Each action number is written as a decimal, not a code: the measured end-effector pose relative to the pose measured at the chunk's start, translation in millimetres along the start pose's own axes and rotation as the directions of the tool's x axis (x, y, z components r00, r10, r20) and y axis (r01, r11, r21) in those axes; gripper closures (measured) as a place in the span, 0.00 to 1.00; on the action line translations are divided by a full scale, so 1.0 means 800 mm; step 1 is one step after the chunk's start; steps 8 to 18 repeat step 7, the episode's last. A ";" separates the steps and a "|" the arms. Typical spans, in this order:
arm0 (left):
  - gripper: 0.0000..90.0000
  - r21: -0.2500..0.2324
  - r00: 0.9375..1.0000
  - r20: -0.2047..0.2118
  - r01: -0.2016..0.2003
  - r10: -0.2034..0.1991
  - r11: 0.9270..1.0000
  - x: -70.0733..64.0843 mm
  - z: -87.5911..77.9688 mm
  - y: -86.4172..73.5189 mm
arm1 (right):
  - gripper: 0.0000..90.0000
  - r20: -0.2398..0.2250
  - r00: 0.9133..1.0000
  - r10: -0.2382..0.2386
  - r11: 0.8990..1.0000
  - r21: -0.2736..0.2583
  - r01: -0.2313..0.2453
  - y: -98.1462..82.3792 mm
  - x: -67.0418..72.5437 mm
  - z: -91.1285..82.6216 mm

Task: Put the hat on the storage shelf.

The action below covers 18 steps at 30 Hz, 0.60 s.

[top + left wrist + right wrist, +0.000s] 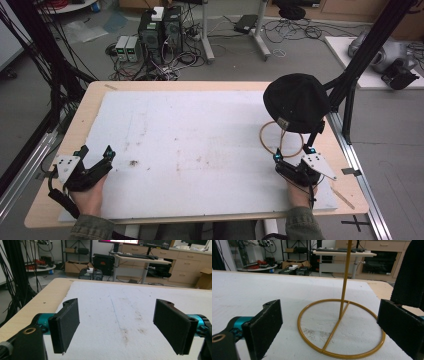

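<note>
A black knit hat point(296, 102) sits on top of a thin gold stand point(281, 136) at the right side of the white board. In the right gripper view the stand's pole point(344, 282) rises from a ring base point(352, 355), and the hat's black fabric point(412, 270) hangs at the upper right. My right gripper point(293, 153) point(329, 322) is open just in front of the ring, holding nothing. My left gripper point(96, 150) point(117, 315) rests open near the board's front left corner, with nothing between its jaws.
A stained white foam board point(200, 135) covers most of the wooden table point(90, 105). A black frame post point(350, 95) stands right behind the hat. A small wooden stick point(342, 196) lies at the front right corner. Computers and cables crowd the floor beyond.
</note>
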<state>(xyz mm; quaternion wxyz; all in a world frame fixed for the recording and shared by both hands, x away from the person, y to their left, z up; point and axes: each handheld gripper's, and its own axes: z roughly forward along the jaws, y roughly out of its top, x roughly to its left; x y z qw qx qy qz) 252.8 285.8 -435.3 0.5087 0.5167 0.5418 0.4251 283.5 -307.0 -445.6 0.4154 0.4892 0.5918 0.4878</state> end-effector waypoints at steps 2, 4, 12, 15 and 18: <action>0.24 0.007 1.000 0.003 0.004 -0.004 1.000 0.000 0.001 -0.001 | 0.06 -0.002 1.000 -0.003 1.000 0.004 0.003 0.000 0.000 0.001; 0.23 0.009 1.000 0.004 0.004 -0.004 1.000 0.001 0.001 -0.001 | 0.06 -0.003 1.000 -0.005 1.000 0.004 0.005 0.000 0.000 0.001; 0.23 0.010 1.000 0.003 0.007 -0.007 1.000 0.001 0.001 0.000 | 0.06 0.000 1.000 0.001 1.000 -0.001 -0.001 0.000 -0.001 0.001; 0.23 0.010 1.000 0.003 0.007 -0.007 1.000 0.001 0.001 0.000 | 0.06 0.000 1.000 0.001 1.000 -0.001 -0.001 0.000 -0.001 0.001; 0.23 0.010 1.000 0.003 0.007 -0.007 1.000 0.001 0.001 0.000 | 0.06 0.000 1.000 0.001 1.000 -0.001 -0.001 0.000 -0.001 0.001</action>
